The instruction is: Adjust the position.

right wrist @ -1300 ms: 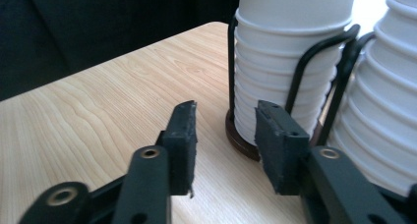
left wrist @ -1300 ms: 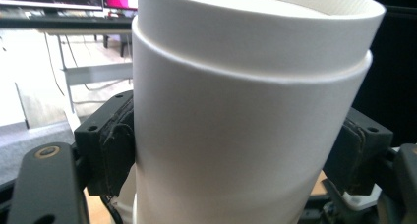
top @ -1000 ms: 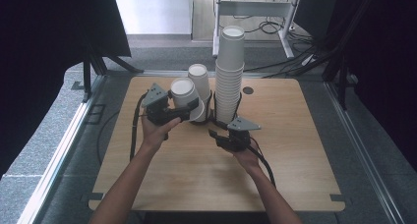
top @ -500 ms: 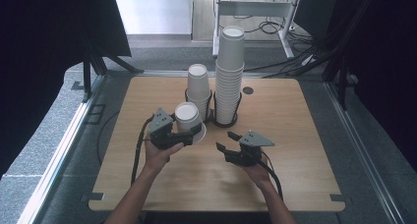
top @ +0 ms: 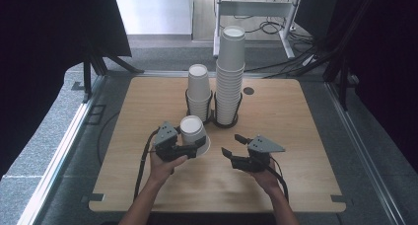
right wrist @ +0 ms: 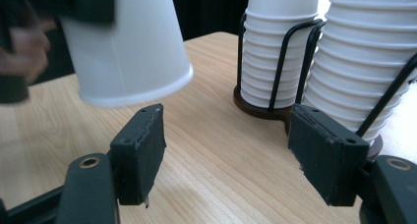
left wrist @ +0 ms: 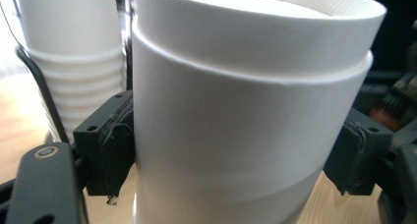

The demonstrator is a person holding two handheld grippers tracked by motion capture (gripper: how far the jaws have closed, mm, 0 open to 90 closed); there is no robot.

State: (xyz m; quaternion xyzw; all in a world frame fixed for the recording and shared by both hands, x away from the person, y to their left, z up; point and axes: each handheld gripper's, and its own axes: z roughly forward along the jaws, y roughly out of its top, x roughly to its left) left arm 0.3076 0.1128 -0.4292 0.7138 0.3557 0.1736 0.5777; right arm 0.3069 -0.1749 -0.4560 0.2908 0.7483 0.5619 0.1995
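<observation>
Left gripper (top: 190,148): fingers (left wrist: 115,145) clamped on the wall of a white paper cup (top: 193,132), one pad each side. In the left gripper view the cup looks like two nested cups, one rim inside the other; cannot confirm from the high view. In the right gripper view the cup's lower rim appears to hang clear of the wood, upside down and slightly tilted.

Right gripper (top: 235,148): fingers (right wrist: 139,153) spread wide, nothing between them, just right of the held cup and apart from it.

Bench (top: 305,131): light wood, bare near the hands. Far of the held cup, two cup stacks in black wire holders: short stack (top: 199,92) at left, tall stack (top: 230,72) at right, touching or nearly so. Small dark disc (top: 249,91) right of the tall stack.

Surroundings: grey carpet floor (top: 44,136), dark screens on both sides, white frame with cables (top: 256,10) at far end.
</observation>
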